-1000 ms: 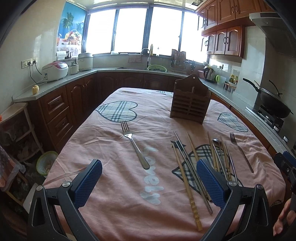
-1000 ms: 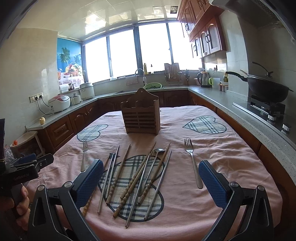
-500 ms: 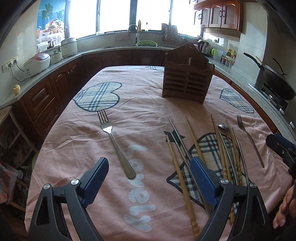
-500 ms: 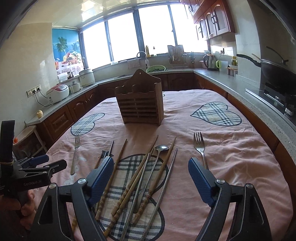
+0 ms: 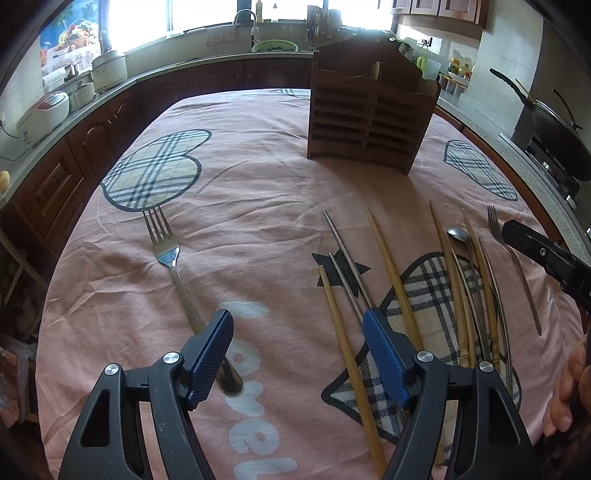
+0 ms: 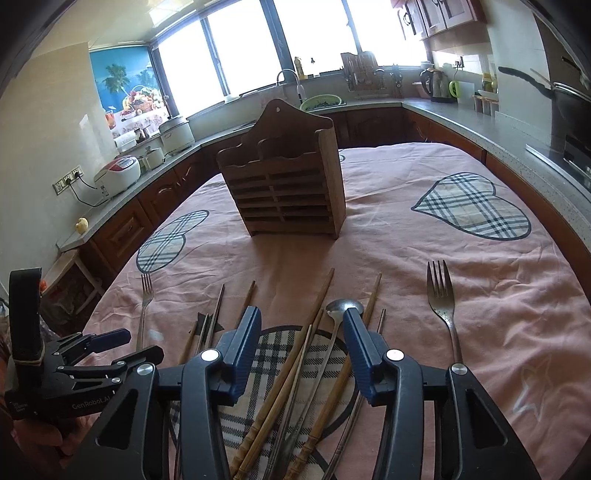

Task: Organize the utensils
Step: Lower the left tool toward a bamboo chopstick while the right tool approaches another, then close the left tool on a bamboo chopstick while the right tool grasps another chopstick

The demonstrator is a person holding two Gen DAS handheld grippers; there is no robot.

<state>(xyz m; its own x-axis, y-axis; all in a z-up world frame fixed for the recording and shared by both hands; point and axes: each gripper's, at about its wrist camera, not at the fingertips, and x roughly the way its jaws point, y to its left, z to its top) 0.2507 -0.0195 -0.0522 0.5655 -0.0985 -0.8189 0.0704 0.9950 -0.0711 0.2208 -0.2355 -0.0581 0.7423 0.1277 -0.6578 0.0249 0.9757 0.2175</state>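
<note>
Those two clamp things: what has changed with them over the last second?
Both have dropped toward the table and narrowed their jaws. The left gripper now hangs beside the left fork's handle; the right gripper straddles the chopsticks and spoon. Neither grips anything yet. The utensils, the right fork and the wooden holder haven't moved.

A pink tablecloth carries a wooden holder, 2 forks, chopsticks, a spoon.

Home kitchen — sink; wok; cabinets
</note>
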